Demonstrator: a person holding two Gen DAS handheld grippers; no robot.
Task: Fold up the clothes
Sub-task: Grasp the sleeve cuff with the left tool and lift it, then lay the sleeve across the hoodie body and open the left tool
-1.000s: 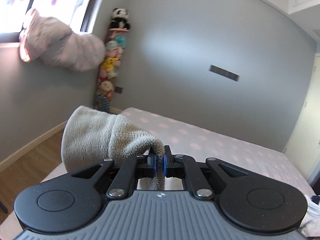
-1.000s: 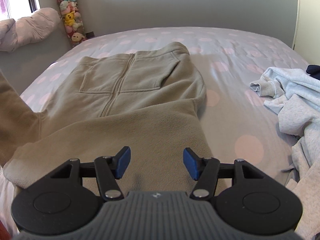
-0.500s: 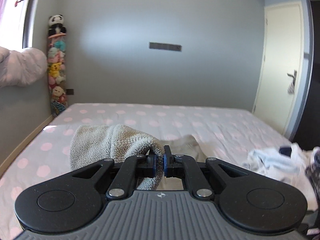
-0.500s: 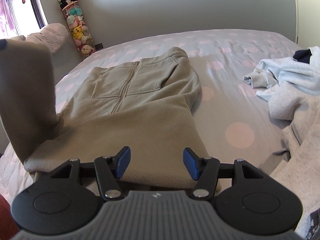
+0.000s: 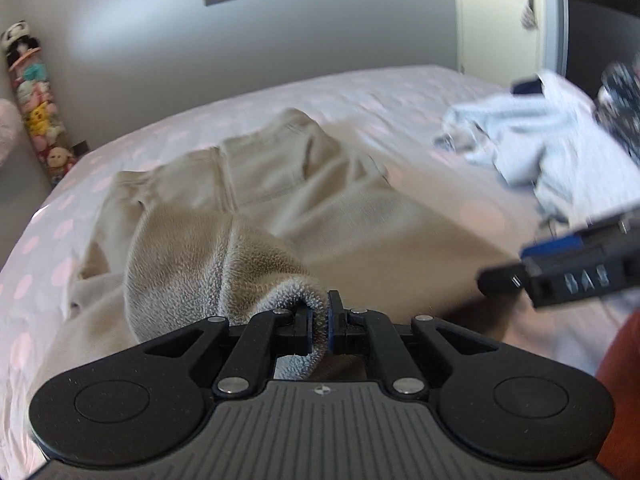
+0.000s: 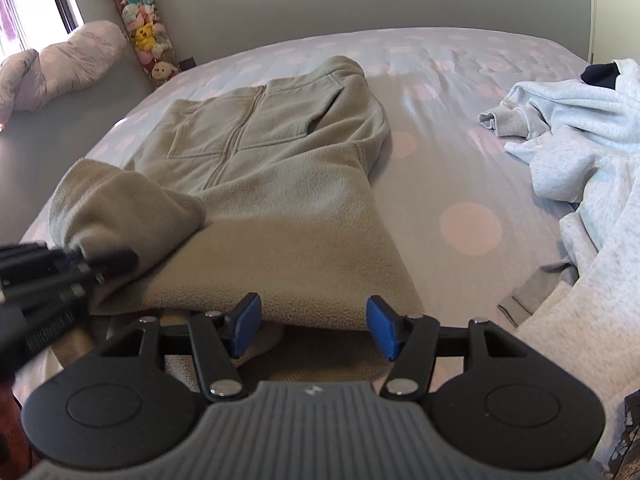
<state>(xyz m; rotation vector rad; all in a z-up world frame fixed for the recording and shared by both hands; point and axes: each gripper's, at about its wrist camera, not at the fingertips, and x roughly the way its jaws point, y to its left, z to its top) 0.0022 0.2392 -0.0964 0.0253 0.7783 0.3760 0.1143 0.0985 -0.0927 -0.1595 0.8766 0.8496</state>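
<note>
A beige fleece jacket (image 6: 276,168) lies spread on the dotted bed (image 6: 440,80), zip and pockets up, its right sleeve folded across the body. My left gripper (image 5: 319,322) is shut on the cuff of the other sleeve (image 5: 192,264), which drapes low over the jacket's left side. The same gripper (image 6: 76,264) shows blurred at the left edge of the right wrist view, with that sleeve (image 6: 124,208) bunched ahead of it. My right gripper (image 6: 314,326) stands open just above the jacket's near edge, nothing between its blue pads. Its fingers (image 5: 560,264) appear at the right in the left wrist view.
A heap of pale grey-blue clothes (image 6: 568,144) lies on the bed's right side, reaching the near right corner. A pink pillow (image 6: 60,64) sits by the window at far left. A hanging column of plush toys (image 6: 144,32) stands in the corner. A door (image 5: 504,12) is at the far right.
My left gripper has swung from pointing at the wall down and rightward over the jacket, carrying the sleeve across. The right gripper stayed open near the jacket's front edge.
</note>
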